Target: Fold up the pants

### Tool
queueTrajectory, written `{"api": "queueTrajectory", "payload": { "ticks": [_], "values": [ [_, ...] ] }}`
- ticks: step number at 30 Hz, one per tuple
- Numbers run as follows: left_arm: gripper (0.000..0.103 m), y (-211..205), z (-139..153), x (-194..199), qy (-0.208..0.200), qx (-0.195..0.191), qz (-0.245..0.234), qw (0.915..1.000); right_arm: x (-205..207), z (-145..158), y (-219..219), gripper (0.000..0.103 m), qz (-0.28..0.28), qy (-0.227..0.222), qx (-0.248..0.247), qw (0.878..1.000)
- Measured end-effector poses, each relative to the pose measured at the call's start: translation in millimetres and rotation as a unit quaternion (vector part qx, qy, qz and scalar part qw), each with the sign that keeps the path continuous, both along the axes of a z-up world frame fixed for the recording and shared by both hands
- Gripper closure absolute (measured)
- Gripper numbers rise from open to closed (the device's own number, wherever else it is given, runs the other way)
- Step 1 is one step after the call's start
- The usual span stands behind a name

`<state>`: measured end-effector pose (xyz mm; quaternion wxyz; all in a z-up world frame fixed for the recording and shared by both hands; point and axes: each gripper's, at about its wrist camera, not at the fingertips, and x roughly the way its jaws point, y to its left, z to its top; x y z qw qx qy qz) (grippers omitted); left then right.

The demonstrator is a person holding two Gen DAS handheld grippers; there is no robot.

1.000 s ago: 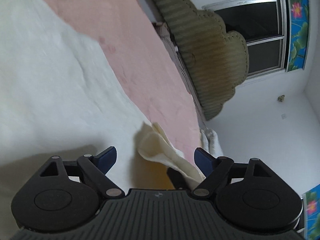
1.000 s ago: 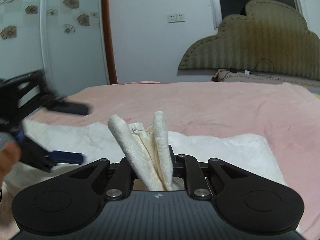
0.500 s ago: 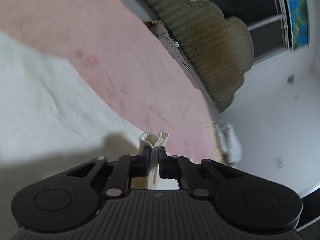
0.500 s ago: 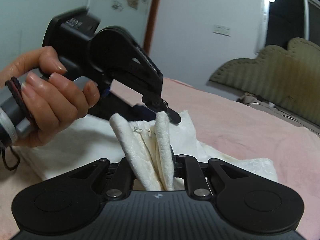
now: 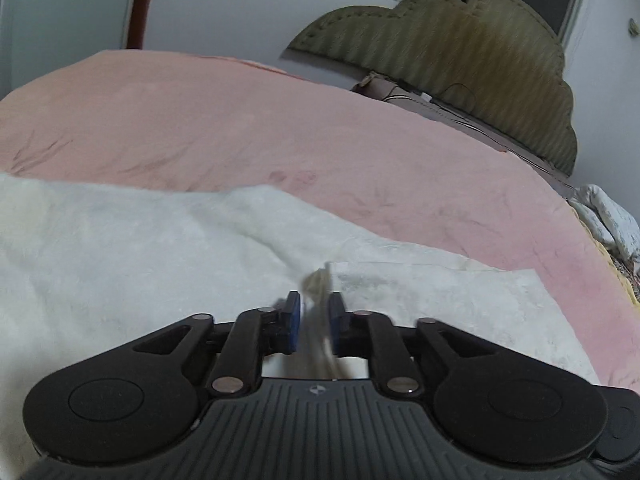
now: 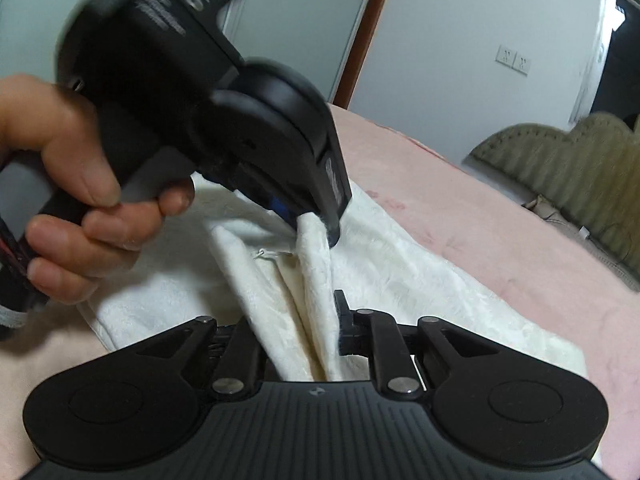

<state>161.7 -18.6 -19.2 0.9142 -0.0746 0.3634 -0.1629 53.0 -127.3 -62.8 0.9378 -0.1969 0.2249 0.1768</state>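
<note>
White textured pants lie spread on a pink bedspread. My left gripper is shut on a thin fold of the pants, with its blue pads a small gap apart. In the right wrist view the left gripper pinches the top of a raised fold of the pants, with a hand on its handle. My right gripper is shut on the lower part of the same bunched fold; its left finger is hidden by cloth.
An olive scalloped headboard stands at the bed's far end. A white bundle lies at the bed's right edge. A wall with a brown door frame and sockets is behind the bed.
My left gripper went from open to shut on a pants fold, then swung over above the right gripper. The right gripper kept its hold and turned left.
</note>
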Motion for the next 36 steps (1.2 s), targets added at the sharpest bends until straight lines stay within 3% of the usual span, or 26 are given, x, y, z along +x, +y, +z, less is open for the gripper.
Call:
{"api": "queueTrajectory", "payload": {
  "ticks": [2,3,5,6,9,13,14,16,17,20,23,25,29,32,34,36],
  "values": [
    [0.063,11.1,5.4,-1.0,-0.002,-0.012,0.017,0.9998,-6.8,3.7,-2.9,0.073,0.001,0.004,0.000,1.000],
    [0.064,17.1,9.5,-1.7,-0.008,-0.009,0.034,0.9994,-11.1,5.8,-6.0,0.069,0.002,0.008,0.004,1.000],
    [0.065,26.8,17.2,-1.6,-0.019,0.006,0.060,0.9980,-20.6,11.7,-15.7,0.048,0.012,0.022,0.028,0.999],
    [0.065,30.5,20.0,-1.7,-0.022,0.008,0.063,0.9977,-24.8,15.1,-21.8,0.045,0.020,0.030,0.046,0.998],
    [0.065,30.9,29.8,-1.0,-0.022,0.027,0.050,0.9981,-32.8,30.2,-50.6,0.045,0.047,0.055,0.132,0.989],
    [0.063,2.7,39.8,-7.1,-0.056,0.081,0.011,0.9951,-30.7,39.3,-77.5,0.045,0.017,0.057,0.218,0.974],
    [0.061,-6.0,40.8,-7.9,-0.065,0.097,0.001,0.9932,-27.3,37.2,-80.4,0.045,0.005,0.064,0.224,0.973],
    [0.049,-26.8,35.3,-6.3,-0.075,0.143,-0.022,0.9867,-19.4,27.4,-77.0,0.045,-0.014,0.086,0.207,0.974],
    [0.048,-35.8,29.9,-4.8,-0.083,0.169,-0.027,0.9818,-17.1,22.0,-72.7,0.045,-0.017,0.099,0.191,0.976],
    [0.047,-43.1,12.5,8.0,-0.075,0.222,0.007,0.9720,-23.9,17.2,-63.3,0.045,-0.013,0.097,0.168,0.981],
    [0.047,-26.8,16.7,4.4,-0.073,0.188,0.035,0.9789,-28.5,24.5,-68.6,0.045,-0.019,0.075,0.171,0.982],
    [0.047,-23.7,24.0,-3.3,-0.085,0.188,0.042,0.9776,-27.2,25.2,-78.8,0.045,-0.049,0.063,0.173,0.982],
    [0.042,-35.6,40.2,-23.4,-0.116,0.184,0.007,0.9761,-4.4,27.3,-112.3,0.045,-0.111,0.080,0.210,0.968],
    [0.040,-57.4,31.5,-26.1,-0.117,0.216,-0.032,0.9688,17.4,13.5,-123.2,0.044,-0.138,0.138,0.218,0.956],
    [0.040,-67.1,15.3,-19.1,-0.103,0.244,-0.033,0.9636,9.6,13.7,-116.2,0.044,-0.144,0.127,0.201,0.961],
    [0.040,-62.7,10.6,-16.3,-0.088,0.235,-0.020,0.9677,-3.7,20.7,-106.3,0.042,-0.138,0.106,0.198,0.965]
  ]
}}
